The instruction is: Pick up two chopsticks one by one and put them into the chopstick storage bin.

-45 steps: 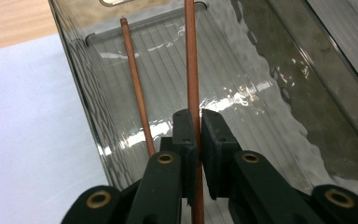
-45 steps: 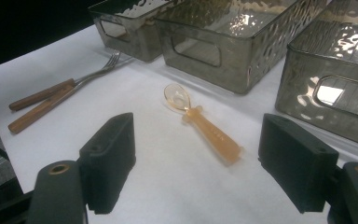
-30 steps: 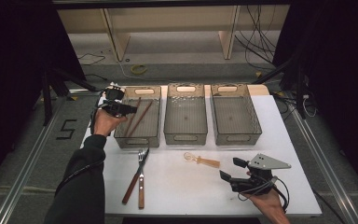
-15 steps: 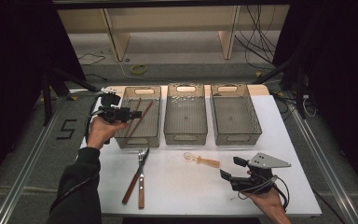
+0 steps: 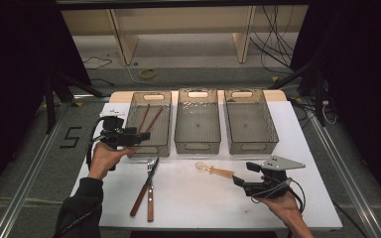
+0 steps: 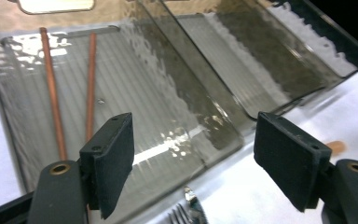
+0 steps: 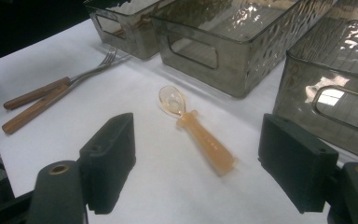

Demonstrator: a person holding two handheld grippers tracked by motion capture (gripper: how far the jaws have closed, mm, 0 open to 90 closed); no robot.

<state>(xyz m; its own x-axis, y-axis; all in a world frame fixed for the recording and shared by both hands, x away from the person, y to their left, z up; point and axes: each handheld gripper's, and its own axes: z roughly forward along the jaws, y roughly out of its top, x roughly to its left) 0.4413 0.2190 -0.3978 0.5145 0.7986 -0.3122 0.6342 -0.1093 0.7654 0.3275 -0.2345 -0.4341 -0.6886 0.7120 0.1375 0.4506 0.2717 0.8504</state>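
On the white worktop (image 5: pixel 188 198) sit three clear bins in a row at the far side: left bin (image 5: pixel 166 106), middle bin (image 5: pixel 197 145), right bin (image 5: pixel 270 130). Left bin holds two brown chopsticks (image 5: pixel 148 118), lying side by side on its floor, slightly angled to each other. Middle & right bins look bare inside.

Left gripper (image 5: pixel 141 137) now at the near-left corner of the left bin, jaws spread wide w/ nothing between them; left gripper view looks down into that bin from its near end, chopsticks (image 6: pixel 70 88) off to one side. Vs 1 s ago it has dropped back toward the person: then it was up over the bin's left wall, half a second ago partway back.

Right gripper (image 5: pixel 238 181) low on the worktop at near right, jaws spread, empty, same spot as before. Orange spoon (image 5: pixel 214 170) lies flat just ahead of those jaws, bowl away from them, not touching; unmoved.

Fork & knife (image 5: pixel 148 188) w/ wooden handles lie together near the worktop's front left, tips toward the left bin, unmoved.
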